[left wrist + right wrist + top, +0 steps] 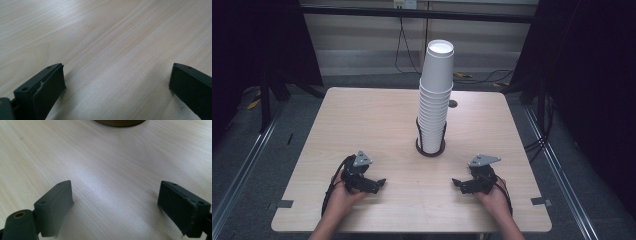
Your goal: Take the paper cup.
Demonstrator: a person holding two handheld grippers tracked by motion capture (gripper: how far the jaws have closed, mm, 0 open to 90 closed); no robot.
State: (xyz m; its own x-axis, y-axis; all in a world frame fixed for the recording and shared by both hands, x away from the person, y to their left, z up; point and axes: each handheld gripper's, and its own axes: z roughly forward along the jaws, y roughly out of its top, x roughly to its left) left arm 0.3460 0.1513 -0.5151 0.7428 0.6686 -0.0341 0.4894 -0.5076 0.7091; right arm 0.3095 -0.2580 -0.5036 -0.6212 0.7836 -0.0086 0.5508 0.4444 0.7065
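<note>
While both rest low on the table [382, 120], left tool [381, 183] gaping wide — empty, right tool [456, 183] likewise — cup stack [435, 95] apart.

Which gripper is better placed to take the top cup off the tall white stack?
Right, narrowly. The right gripper rests with open, empty jaws slightly nearer the tall stack of white paper cups; its view catches the dark round holder. The left gripper, also open, faces bare table.

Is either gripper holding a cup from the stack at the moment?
No, the left gripper and right gripper rest open on the table, apart from the cup stack.
</note>
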